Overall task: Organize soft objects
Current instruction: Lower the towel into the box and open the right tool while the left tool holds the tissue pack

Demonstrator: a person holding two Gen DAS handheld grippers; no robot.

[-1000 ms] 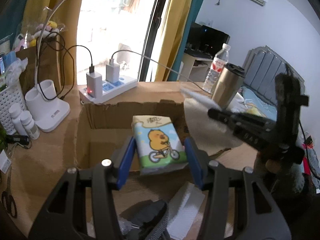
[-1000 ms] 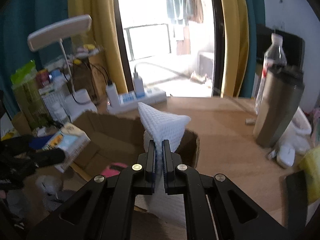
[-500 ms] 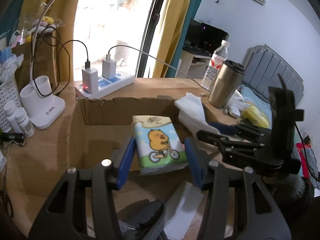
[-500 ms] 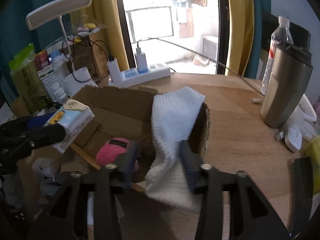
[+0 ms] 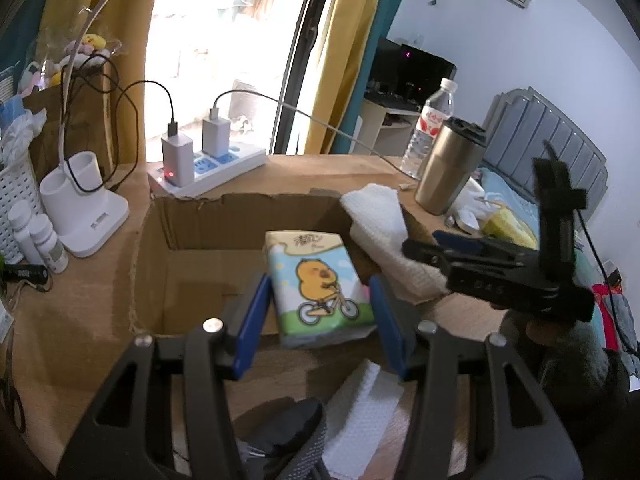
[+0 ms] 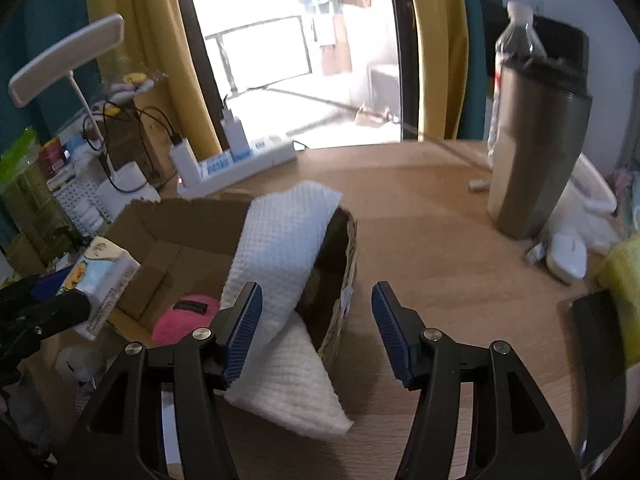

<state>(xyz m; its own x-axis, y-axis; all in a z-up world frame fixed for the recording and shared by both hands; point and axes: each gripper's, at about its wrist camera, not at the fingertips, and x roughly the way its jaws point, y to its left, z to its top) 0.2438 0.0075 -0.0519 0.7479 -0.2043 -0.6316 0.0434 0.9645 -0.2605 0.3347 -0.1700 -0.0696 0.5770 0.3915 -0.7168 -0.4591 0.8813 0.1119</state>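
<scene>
The white cloth point(image 6: 280, 264), pinched by the right claw point(image 6: 316, 328) a second ago, now hangs released over the cardboard box point(image 6: 180, 232) wall at frame centre, half outside. That claw gapes empty; the left claw point(image 5: 320, 312) grips the tissue pack point(image 5: 316, 280) above the box.

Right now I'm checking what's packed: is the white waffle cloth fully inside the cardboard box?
No. The white waffle cloth drapes over the brown cardboard box wall, its lower end outside on the wooden table.
</scene>
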